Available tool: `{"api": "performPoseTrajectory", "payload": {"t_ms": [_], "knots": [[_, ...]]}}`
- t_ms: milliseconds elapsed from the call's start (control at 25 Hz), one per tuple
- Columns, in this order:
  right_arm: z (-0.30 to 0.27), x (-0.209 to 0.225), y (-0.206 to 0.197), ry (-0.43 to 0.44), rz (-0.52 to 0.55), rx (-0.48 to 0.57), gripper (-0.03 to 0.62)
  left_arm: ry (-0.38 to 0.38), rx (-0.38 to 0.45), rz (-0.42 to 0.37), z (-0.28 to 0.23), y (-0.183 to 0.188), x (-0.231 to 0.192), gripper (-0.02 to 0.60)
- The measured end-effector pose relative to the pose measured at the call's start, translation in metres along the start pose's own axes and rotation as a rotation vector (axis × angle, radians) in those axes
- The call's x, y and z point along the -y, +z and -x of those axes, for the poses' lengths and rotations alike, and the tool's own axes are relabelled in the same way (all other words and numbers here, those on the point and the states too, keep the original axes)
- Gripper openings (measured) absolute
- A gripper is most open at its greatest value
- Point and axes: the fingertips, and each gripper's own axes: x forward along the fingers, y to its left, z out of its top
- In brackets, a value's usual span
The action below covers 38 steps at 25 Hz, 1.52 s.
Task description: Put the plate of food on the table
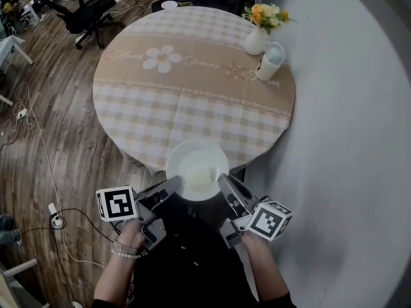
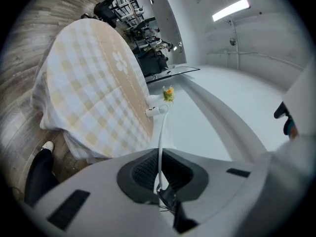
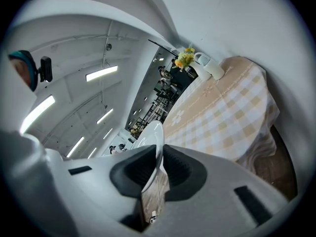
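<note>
The left gripper [image 1: 172, 186] is pinched almost closed on the thin rim of the white plate [image 1: 192, 161]. The right gripper [image 1: 224, 183] clamps the opposite rim. The plate and its pale food [image 1: 200, 175] hang between them, with the round table [image 1: 192, 101] just ahead. If the hands go uneven, the plate could tilt and the food slide, or the rim could slip free. The cursive lettering on the tablecloth is too small to read.

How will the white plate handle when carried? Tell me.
Probably stiff: the plate, clamped at its rim by the left gripper and right gripper, shows no sag. Its glossy surface looks slippery, so the pale food may slide if tilted.
</note>
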Motion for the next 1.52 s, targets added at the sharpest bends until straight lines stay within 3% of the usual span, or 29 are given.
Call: {"api": "performPoseTrajectory", "payload": {"t_ms": [120, 280, 680, 1120, 1240, 1400, 1520], "knots": [[-0.017, 0.005, 0.012, -0.018, -0.012, 0.007, 0.025, 0.006, -0.021, -0.02, -0.01, 0.021, -0.003, 0.006], [-0.043, 0.01, 0.028, -0.033, -0.014, 0.011, 0.025, 0.047, -0.066, -0.176, -0.019, 0.058, -0.011, 0.006], [-0.103, 0.013, 0.059, -0.065, -0.027, 0.033, 0.025, 0.037, -0.102, -0.189, -0.036, 0.128, -0.015, 0.006], [-0.135, 0.007, 0.074, -0.103, -0.023, 0.06, 0.025, 0.007, -0.139, -0.204, -0.043, 0.168, -0.017, 0.006], [-0.139, 0.004, 0.078, -0.1, -0.02, 0.056, 0.025, 0.002, -0.135, -0.183, -0.043, 0.173, -0.016, 0.006], [-0.144, 0.0, 0.083, -0.089, -0.016, 0.044, 0.023, -0.081, -0.089, -0.017, -0.047, 0.17, -0.003, 0.006], [-0.146, 0.0, 0.089, -0.076, 0.003, 0.03, 0.023, -0.074, -0.061, 0.052, -0.049, 0.17, 0.004, 0.006]]}}
